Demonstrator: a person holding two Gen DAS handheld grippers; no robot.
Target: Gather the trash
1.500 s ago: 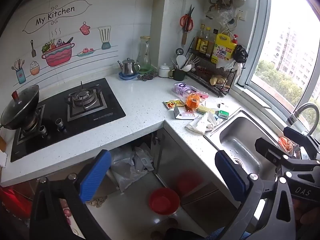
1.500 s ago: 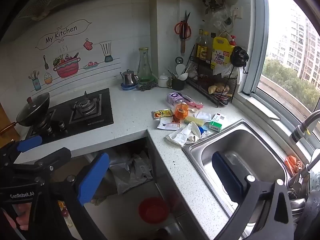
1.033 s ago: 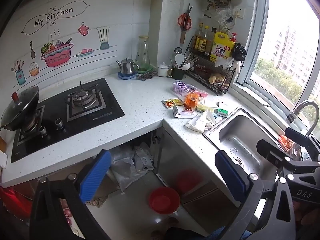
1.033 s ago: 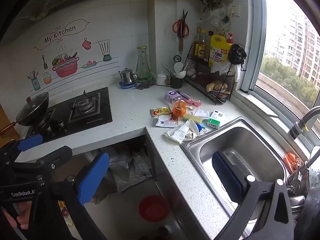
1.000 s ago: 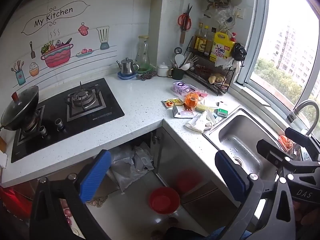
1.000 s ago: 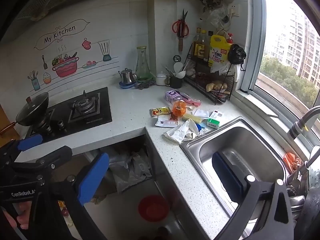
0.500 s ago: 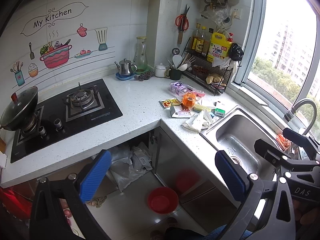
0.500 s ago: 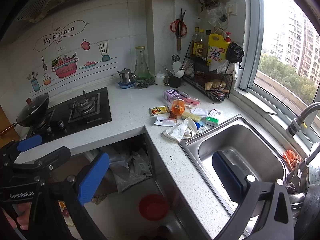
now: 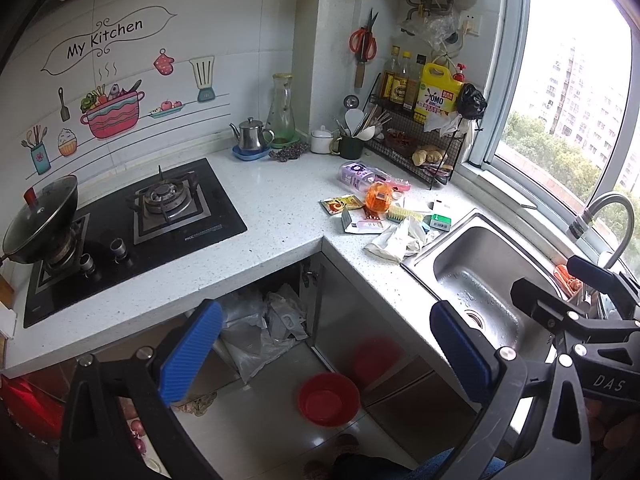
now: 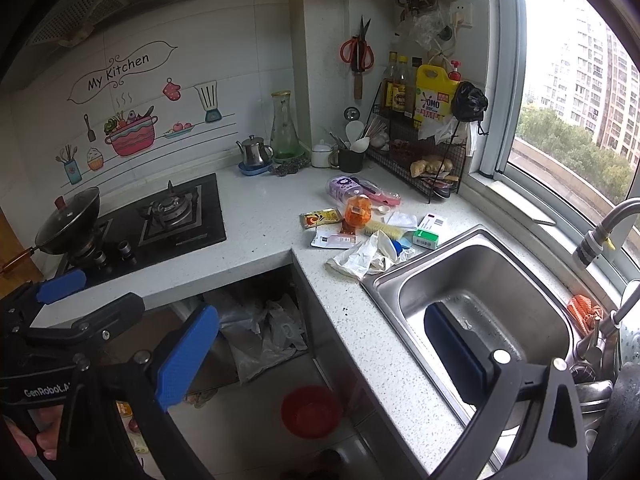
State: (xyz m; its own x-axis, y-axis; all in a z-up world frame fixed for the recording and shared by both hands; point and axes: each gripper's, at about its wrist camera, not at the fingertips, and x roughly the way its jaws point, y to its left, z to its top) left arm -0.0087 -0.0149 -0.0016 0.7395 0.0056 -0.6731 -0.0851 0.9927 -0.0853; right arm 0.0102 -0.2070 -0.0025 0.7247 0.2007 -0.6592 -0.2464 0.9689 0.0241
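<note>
Approach step: left gripper (image 9: 326, 346) and right gripper (image 10: 322, 346) both wide open and empty, well short of the trash pile (image 10: 362, 228) at the counter's (image 10: 264, 216) sink-side edge; next, probably reach for the crumpled wrapper (image 10: 358, 258).

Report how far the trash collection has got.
Nothing looks collected yet. The left gripper and right gripper are both open and empty, held back from the counter. Still left: the crumpled white wrapper, orange packet, sauce sachet and green-and-white box beside the sink.
</note>
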